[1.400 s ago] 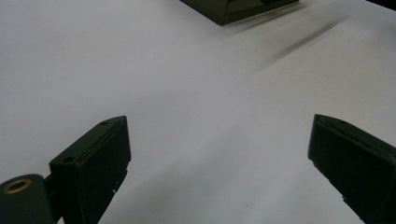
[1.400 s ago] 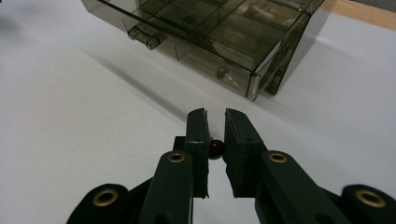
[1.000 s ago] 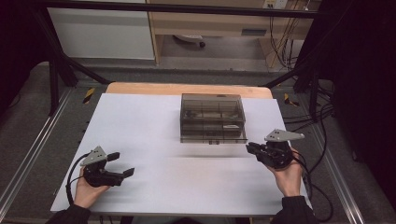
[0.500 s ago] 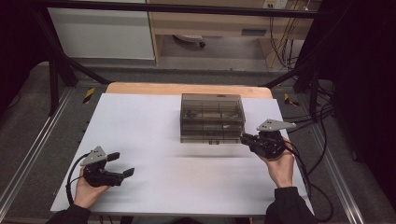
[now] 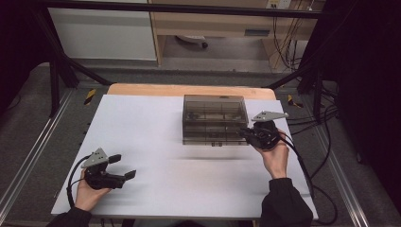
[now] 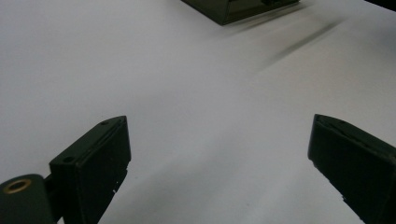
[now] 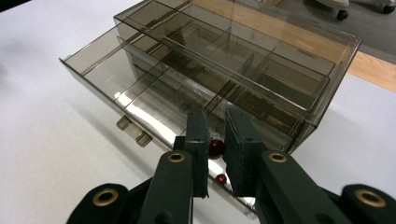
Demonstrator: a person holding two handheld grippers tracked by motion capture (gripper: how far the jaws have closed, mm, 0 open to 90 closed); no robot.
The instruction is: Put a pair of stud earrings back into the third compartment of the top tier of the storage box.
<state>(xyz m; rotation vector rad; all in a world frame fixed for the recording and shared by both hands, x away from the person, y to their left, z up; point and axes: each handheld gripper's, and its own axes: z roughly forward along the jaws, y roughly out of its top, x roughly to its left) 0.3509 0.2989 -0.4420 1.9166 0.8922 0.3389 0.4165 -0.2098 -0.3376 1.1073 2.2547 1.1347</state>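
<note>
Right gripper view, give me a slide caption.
Shut right claw poised over the lower drawer of a smoky clear organizer box.

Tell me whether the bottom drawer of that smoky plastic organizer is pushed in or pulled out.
Pulled out partway. In the right gripper view the bottom drawer juts forward of the organizer body above it, its divided compartments exposed from above.

Smoky translucent brown organizer box, white table, black fingers, dark-red beads

Right tongs closed, left tongs wide open
</note>
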